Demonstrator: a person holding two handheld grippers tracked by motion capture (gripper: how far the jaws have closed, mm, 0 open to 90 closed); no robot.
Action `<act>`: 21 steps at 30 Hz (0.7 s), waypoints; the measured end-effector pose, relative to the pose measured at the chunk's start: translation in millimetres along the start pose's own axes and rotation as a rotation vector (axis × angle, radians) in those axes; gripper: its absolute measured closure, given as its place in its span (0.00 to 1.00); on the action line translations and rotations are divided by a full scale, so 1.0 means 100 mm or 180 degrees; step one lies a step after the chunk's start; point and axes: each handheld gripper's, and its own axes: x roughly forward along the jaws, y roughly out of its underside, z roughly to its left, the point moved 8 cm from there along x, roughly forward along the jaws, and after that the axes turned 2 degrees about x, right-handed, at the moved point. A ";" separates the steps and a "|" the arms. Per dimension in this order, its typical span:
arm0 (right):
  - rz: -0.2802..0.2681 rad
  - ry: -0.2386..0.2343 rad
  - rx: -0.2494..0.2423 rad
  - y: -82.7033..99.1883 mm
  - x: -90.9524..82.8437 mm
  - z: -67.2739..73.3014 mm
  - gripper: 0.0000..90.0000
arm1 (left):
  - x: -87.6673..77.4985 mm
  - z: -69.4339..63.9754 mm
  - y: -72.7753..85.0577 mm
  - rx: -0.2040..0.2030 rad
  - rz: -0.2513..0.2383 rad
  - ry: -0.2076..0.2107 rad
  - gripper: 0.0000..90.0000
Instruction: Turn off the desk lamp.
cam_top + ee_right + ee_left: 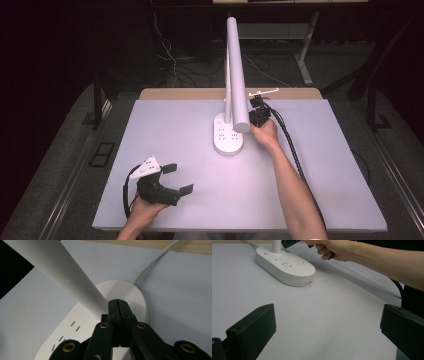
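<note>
Two tools were in play, and they had quite different jobs. My right tool (258, 114) had its jaws pressed fully together with nothing between them, tips aimed down at the base (125, 293) of the white desk lamp (235, 70), just beside the foot of its stem. I kept the jaws closed like that because, as I judged it, a single blunt point suits pressing a small button better than two spread fingers would. From the right tool's view the joined tips sat over the rounded end of the base, where the power cord (152, 263) ran off toward the far edge of the counter (320, 190); whether they already touched the plastic I could not tell.

The lamp itself stood toward the far middle of the counter, its oval base carrying rows of socket slots and its long head reaching out toward me over the base. In the left tool's view a small round button (265, 253) showed on the base beside the stem, which I took to be the switch.

My left tool (172, 177) rested low near the front left corner, well apart from the lamp, jaws spread wide and holding nothing. I kept it there out of the way, since the heavy base seemed unlikely to slide under a light press and needed no steadying.
</note>
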 end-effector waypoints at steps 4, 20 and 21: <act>0.0033 0.0000 0.0007 0.03 0.05 -0.02 1.00 | 0.00 0.00 0.00 0.0000 -0.0004 0.0002 0.00; -0.0001 0.0111 -0.0007 0.03 0.07 0.00 1.00 | 0.00 0.00 0.00 -0.0015 -0.0008 -0.0003 0.00; 0.0006 0.0121 -0.0019 0.03 0.07 0.00 1.00 | 0.00 0.01 0.00 -0.0016 -0.0008 -0.0004 0.00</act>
